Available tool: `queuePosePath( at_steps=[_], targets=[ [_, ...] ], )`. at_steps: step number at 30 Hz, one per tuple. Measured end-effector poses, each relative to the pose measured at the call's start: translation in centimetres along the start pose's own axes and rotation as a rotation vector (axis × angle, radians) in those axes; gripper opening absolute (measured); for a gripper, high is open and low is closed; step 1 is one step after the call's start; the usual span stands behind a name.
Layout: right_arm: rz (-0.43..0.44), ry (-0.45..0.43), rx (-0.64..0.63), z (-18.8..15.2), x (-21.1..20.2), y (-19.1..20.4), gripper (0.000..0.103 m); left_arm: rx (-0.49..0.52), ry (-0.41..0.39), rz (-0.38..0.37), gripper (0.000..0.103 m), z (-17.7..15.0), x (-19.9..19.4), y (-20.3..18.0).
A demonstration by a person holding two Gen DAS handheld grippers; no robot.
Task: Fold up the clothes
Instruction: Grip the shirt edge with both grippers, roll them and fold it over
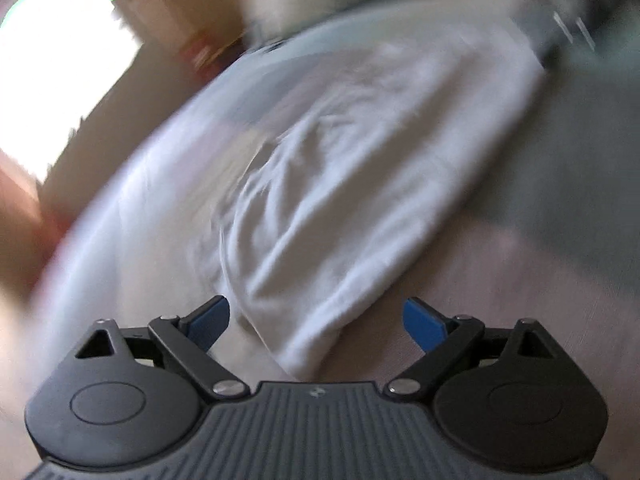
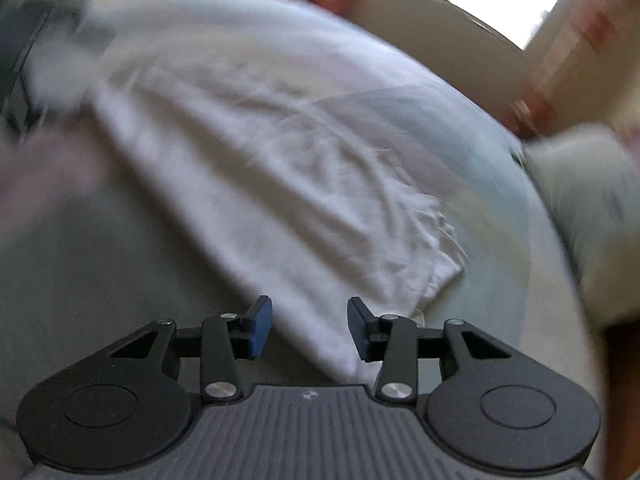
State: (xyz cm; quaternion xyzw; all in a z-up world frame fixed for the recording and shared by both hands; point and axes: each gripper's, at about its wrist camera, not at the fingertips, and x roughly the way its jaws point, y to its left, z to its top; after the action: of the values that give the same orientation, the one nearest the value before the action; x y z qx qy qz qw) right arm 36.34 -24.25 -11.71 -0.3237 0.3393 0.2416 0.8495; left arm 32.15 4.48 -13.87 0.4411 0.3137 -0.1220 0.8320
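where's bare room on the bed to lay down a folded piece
Free patches flank the white garment: pale sheet between it and the bed's edge in the left wrist view, and grey cover on its other side in the right wrist view. The far end looks cluttered, though blurred. Both grippers, left and right, are open.

We see one white garment (image 1: 360, 168), soft and creased, lying spread as a long strip on the pale bedding. In our left wrist view it runs from the near centre up toward the far right, its near end rounded and folded over. In our right wrist view the same cloth (image 2: 280, 184) shows a wrinkled corner at right.
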Motion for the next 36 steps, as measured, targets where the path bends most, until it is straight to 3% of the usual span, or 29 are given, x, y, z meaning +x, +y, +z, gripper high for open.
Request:
queuePosePath(
  at_steps=[3,6,12,15,19,22,25,28,31,36],
  targets=[
    [-0.073,0.066,-0.174,-0.6,1.2,2.2,0.048,0.220,-0.005,0.071,0.094,0.3,0.8,-2.7],
    [-0.142,0.077,-0.272,-1.1,2.2,3.6,0.049,0.295,-0.023,0.120,0.096,1.1,1.5,-3.5],
    [-0.218,0.018,-0.419,1.3,4.2,6.3,0.050,0.358,-0.055,0.150,0.095,3.4,2.9,-4.5],
    [-0.207,-0.027,-0.448,2.7,4.6,7.3,0.050,0.377,-0.067,0.153,0.094,4.4,3.5,-4.7],
    [-0.216,-0.058,-0.499,3.7,5.2,8.2,0.058,0.402,-0.084,0.156,0.097,5.6,4.4,-5.1],
    [-0.212,-0.040,-0.475,2.9,5.0,6.8,0.060,0.415,-0.078,0.165,0.097,5.9,5.0,-5.0],
    [-0.238,0.002,-0.422,1.4,4.7,4.4,0.067,0.395,-0.009,0.192,0.097,4.1,5.6,-3.5],
    [-0.264,0.037,-0.377,0.5,4.7,2.7,0.067,0.387,0.040,0.217,0.097,2.9,6.1,-2.6],
    [-0.263,0.020,-0.342,1.2,4.9,3.0,0.067,0.440,0.010,0.236,0.096,3.9,6.2,-3.6],
    [-0.242,-0.043,-0.393,3.8,6.0,5.9,0.065,0.471,-0.031,0.236,0.095,5.6,6.8,-4.2]
  ],
)
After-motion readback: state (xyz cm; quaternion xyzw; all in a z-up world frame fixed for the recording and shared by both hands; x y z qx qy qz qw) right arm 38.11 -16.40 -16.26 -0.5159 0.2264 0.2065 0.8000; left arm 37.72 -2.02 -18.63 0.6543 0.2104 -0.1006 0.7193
